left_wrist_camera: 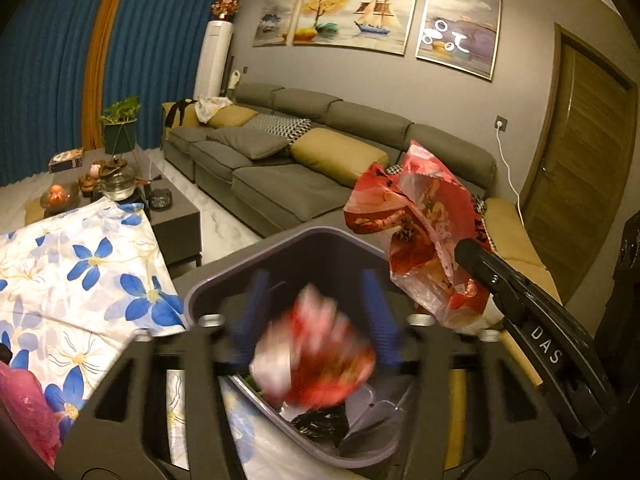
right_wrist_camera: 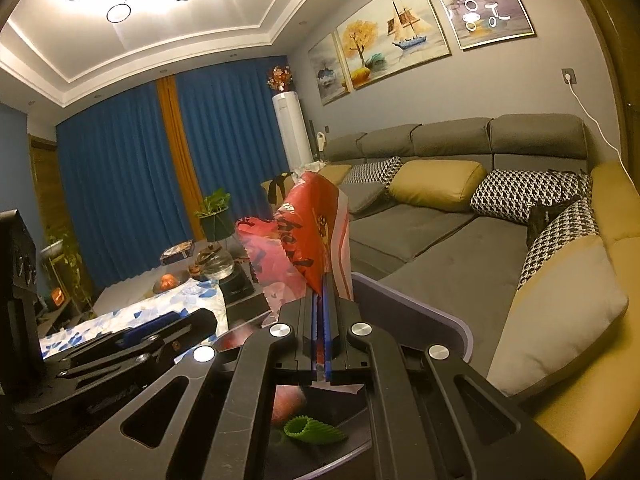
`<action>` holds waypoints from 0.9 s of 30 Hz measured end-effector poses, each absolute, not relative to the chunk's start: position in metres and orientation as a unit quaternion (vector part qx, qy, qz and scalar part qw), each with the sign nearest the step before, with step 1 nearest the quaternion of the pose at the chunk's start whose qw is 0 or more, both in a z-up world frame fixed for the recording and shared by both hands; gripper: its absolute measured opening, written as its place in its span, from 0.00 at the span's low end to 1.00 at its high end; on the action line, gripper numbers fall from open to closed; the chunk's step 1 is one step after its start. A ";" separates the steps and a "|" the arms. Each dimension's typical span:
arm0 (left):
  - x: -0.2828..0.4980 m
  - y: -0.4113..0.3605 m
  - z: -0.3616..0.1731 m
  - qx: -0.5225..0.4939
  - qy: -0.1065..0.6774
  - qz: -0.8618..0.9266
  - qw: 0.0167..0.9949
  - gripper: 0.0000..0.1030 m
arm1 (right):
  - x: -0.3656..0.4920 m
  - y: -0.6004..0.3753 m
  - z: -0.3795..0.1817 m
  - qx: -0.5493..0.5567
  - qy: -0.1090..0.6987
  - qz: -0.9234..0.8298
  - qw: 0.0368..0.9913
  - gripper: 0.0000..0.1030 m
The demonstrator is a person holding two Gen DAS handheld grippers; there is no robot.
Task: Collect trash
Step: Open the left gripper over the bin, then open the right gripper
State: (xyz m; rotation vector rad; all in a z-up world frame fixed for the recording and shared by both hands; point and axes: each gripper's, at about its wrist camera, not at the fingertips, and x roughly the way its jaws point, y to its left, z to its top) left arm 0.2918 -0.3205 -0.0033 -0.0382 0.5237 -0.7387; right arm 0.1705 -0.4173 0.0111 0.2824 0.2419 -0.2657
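Observation:
My left gripper (left_wrist_camera: 316, 304) hangs open over a grey waste bin (left_wrist_camera: 208, 280), its blue pads (left_wrist_camera: 256, 308) standing well apart. A crumpled red and white wrapper (left_wrist_camera: 316, 356), blurred by motion, lies loose below the pads, over the bin's mouth. My right gripper (right_wrist_camera: 326, 284) is shut on a second red and clear plastic wrapper (right_wrist_camera: 308, 232), held above the bin's rim (right_wrist_camera: 420, 308). From the left wrist view this wrapper (left_wrist_camera: 416, 216) sticks up from the right gripper's black fingers (left_wrist_camera: 480, 264). The bin holds a black bag (left_wrist_camera: 320, 424), clear plastic and a green ribbed piece (right_wrist_camera: 316, 432).
A blue-flowered cloth (left_wrist_camera: 80, 272) covers a surface left of the bin, with a pink bag (left_wrist_camera: 24, 408) at its near corner. Behind it a dark coffee table (left_wrist_camera: 176, 216) carries a glass pot and small items. A grey sofa (left_wrist_camera: 280, 184) with cushions runs along the wall.

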 end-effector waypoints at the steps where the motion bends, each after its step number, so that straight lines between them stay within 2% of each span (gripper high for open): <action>1: 0.292 -0.317 -0.004 -0.021 0.254 -0.347 0.902 0.60 | 0.171 -0.418 0.010 0.141 0.121 -0.132 0.974 0.06; 2: 0.293 -0.316 -0.004 -0.024 0.255 -0.340 0.905 0.65 | 0.170 -0.420 0.011 0.144 0.122 -0.130 0.973 0.10; 3: 0.293 -0.310 -0.003 -0.030 0.255 -0.329 0.909 0.73 | 0.170 -0.421 0.011 0.143 0.122 -0.131 0.973 0.24; 4: 0.293 -0.307 -0.002 -0.035 0.253 -0.324 0.911 0.76 | 0.169 -0.421 0.011 0.143 0.120 -0.132 0.974 0.37; 5: 0.291 -0.302 0.001 -0.039 0.248 -0.319 0.914 0.78 | 0.168 -0.422 0.011 0.144 0.116 -0.133 0.974 0.41; 8: 0.281 -0.289 0.008 -0.036 0.230 -0.301 0.925 0.82 | 0.164 -0.422 0.012 0.146 0.112 -0.133 0.974 0.45; 18: 0.223 -0.218 0.023 -0.031 0.180 -0.217 0.959 0.88 | 0.128 -0.394 0.018 0.125 0.101 -0.109 0.981 0.72; 27: 0.178 -0.129 0.012 -0.036 0.182 -0.118 0.976 0.89 | 0.101 -0.339 0.014 0.097 0.116 -0.051 0.987 0.80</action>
